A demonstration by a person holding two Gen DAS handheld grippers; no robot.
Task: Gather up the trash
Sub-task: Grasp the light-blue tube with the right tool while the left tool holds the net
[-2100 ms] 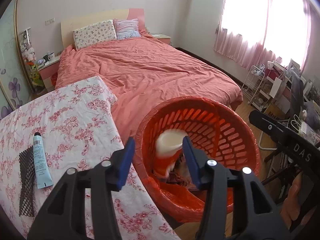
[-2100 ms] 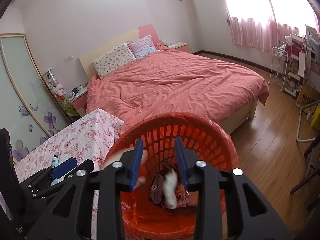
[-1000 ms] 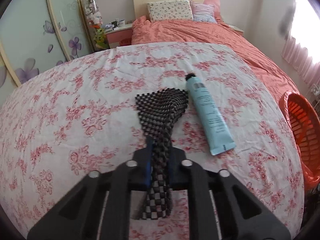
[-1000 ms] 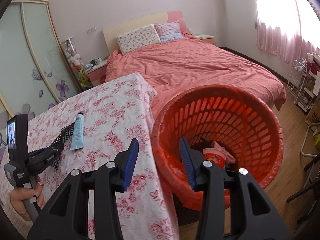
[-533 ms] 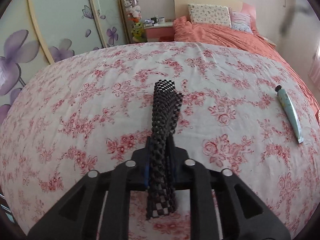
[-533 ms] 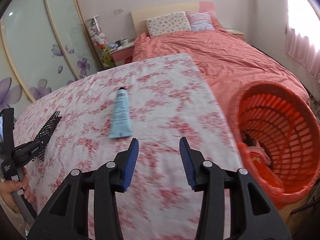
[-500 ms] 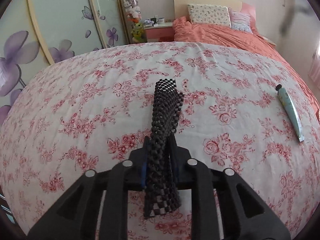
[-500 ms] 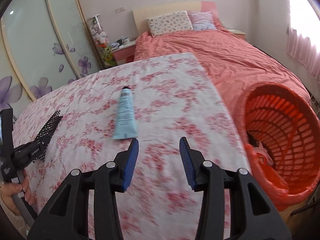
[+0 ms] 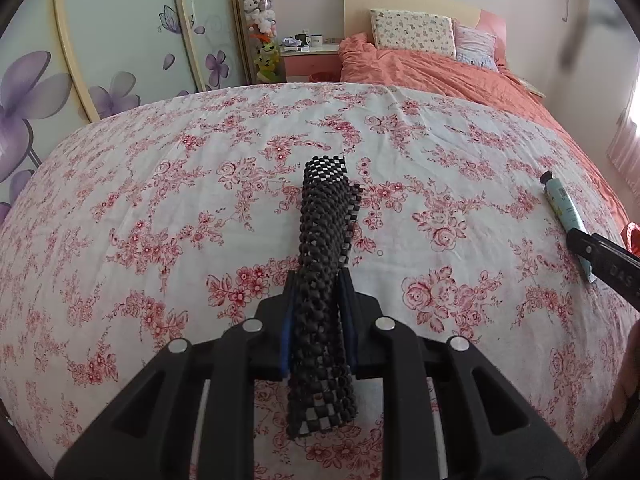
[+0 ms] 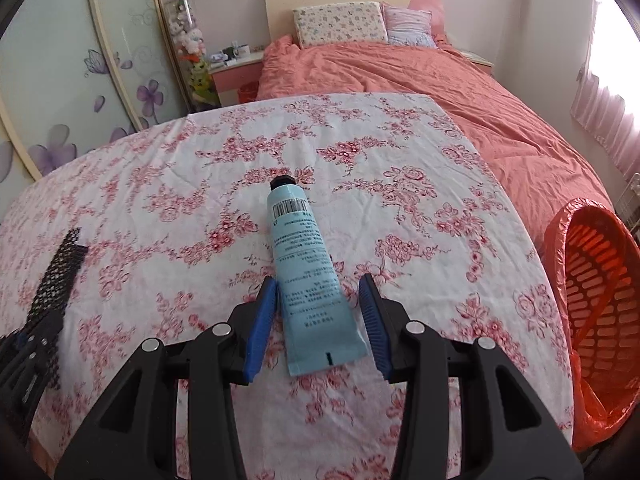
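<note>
With the left gripper (image 9: 316,312) pinching the black mesh strip (image 9: 325,248) at frame centre, the right gripper (image 10: 318,308) is spread around the blue tube (image 10: 306,276); next, judged: squeeze, carry to the orange basket (image 10: 600,300) at right.

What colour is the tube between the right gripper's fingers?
Light blue tube with a black cap and a barcode near it; clearest in the right wrist view.

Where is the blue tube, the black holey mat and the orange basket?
blue tube (image 10: 306,268), right wrist view, middle of its printed body.
black holey mat (image 9: 325,248), left wrist view, rolled middle.
orange basket (image 10: 600,280), right wrist view, slotted inside wall.
</note>
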